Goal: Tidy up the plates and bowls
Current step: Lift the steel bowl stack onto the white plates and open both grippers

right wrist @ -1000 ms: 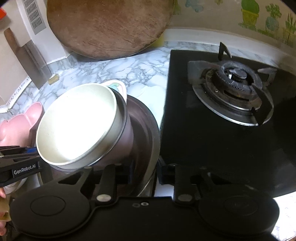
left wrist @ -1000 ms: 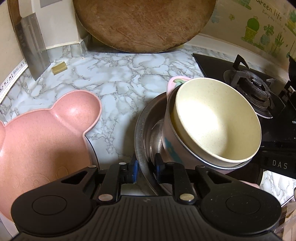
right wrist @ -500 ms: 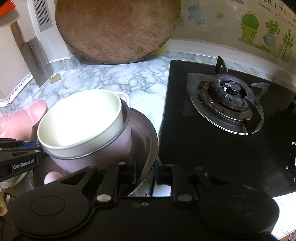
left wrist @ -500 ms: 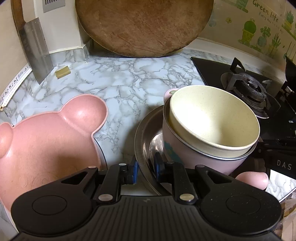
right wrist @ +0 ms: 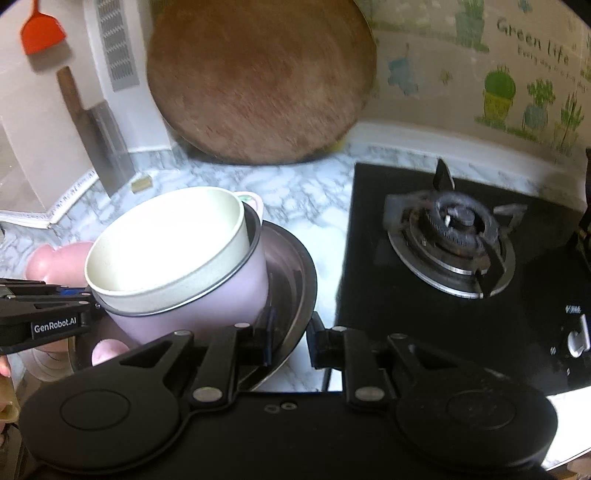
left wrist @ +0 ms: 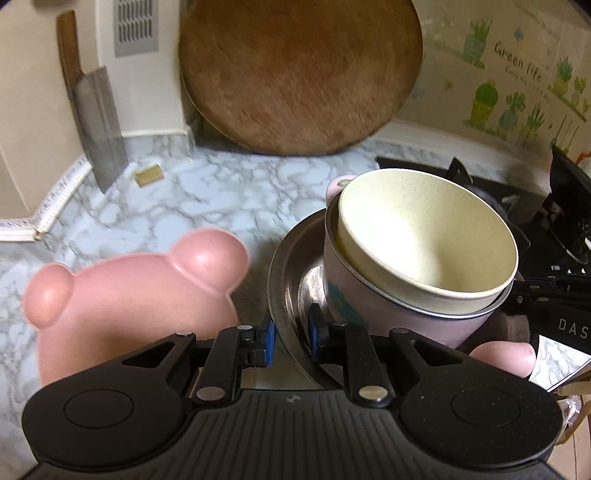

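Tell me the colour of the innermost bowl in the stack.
Cream, finely speckled bowl; clearest in the left wrist view.

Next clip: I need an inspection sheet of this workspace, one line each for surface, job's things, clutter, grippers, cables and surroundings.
Surface: marbled countertop, black gas stove beside it.
Job's things: cream bowl nested in a pink cup, which sits tilted in a steel plate; pink bear-shaped plate to one side.
Clutter: small tan block near the wall.
Grippers: left gripper and right gripper each clamp the steel plate's rim, on opposite sides.
Cables: nothing seen.
Surroundings: round wooden board and cleaver leaning on the wall; red spatula; plant stickers.
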`<state>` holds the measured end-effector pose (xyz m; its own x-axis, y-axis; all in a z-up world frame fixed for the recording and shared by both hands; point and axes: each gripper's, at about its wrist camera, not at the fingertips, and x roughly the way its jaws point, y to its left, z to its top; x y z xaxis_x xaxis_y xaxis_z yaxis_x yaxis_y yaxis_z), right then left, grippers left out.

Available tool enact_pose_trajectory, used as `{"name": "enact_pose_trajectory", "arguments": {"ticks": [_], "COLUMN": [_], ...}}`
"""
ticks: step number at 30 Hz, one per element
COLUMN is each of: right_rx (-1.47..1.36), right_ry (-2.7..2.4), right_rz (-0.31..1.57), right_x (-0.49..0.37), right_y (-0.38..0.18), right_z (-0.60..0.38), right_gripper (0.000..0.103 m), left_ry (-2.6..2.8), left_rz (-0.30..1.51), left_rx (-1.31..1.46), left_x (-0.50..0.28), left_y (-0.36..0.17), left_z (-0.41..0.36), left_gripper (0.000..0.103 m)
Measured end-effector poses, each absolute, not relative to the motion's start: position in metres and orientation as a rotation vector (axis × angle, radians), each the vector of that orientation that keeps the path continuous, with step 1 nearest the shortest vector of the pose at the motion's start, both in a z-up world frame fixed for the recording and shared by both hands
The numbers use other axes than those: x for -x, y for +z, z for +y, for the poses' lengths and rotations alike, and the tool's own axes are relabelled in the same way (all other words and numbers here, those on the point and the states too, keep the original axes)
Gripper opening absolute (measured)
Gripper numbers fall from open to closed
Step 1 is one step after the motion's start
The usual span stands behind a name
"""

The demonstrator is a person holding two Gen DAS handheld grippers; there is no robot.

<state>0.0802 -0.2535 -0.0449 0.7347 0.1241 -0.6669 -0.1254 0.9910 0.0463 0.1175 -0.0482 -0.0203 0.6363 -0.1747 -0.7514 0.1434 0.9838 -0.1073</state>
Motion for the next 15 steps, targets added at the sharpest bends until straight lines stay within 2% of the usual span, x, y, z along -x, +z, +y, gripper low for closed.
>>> {"name": "enact_pose_trajectory", "arguments": {"ticks": [15], "right_rx": [0.039], "right_ry": [0.262], "right_rz": [0.676], "right_x": [-0.081], "right_y": [-0.017], "right_z": [-0.190], "right_gripper": [0.019], "left_ry": [-0.062], "left_rz": [0.802], "left_rx": [0.096], "left_x": [-0.094], "left_y": [0.009], "left_z": [0.026], "left_gripper": [0.016]}}
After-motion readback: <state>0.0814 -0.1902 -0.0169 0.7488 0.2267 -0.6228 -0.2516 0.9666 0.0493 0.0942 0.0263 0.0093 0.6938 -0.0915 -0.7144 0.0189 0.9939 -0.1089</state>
